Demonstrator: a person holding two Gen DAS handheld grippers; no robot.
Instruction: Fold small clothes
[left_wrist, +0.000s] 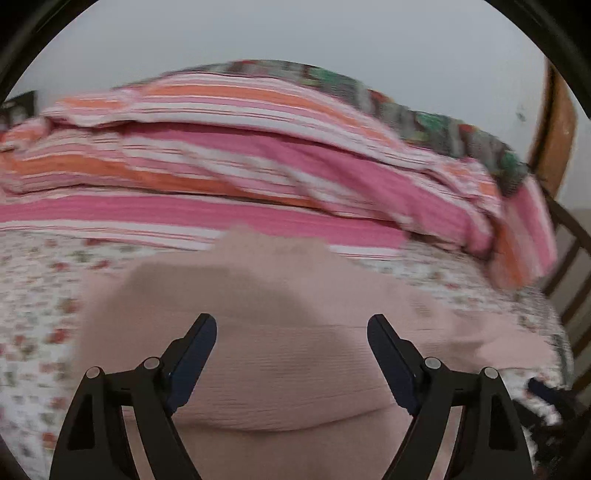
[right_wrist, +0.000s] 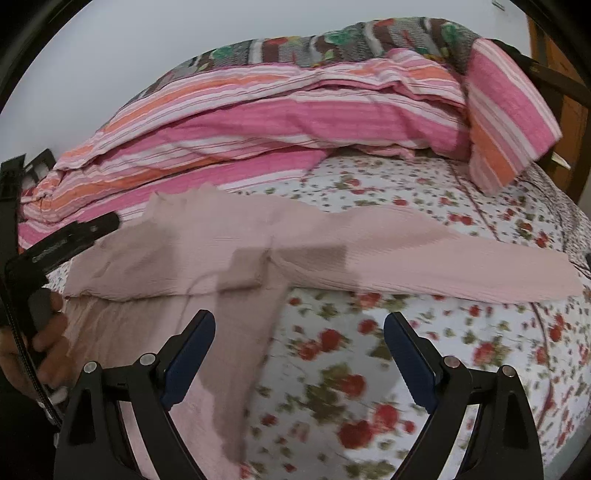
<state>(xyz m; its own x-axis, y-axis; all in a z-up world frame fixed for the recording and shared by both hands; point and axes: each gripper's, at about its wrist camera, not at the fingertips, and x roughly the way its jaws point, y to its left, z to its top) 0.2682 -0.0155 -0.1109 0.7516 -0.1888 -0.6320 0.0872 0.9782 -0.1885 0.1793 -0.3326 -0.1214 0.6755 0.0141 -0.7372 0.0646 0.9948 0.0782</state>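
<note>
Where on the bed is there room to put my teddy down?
Bare floral sheet lies between the pink garment and the striped blanket, and in front of the right gripper. The left gripper hangs over the garment, so that side is crowded.

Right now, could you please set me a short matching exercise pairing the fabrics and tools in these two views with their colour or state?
Things:
1. garment
2. bedsheet
3. blanket
4. right claw

Descriptions:
A. pink, orange and white stripes
B. open, holding nothing
C. plain pale pink, spread on the bed
D. white with small red flowers

Pairs: 1-C, 2-D, 3-A, 4-B
</note>
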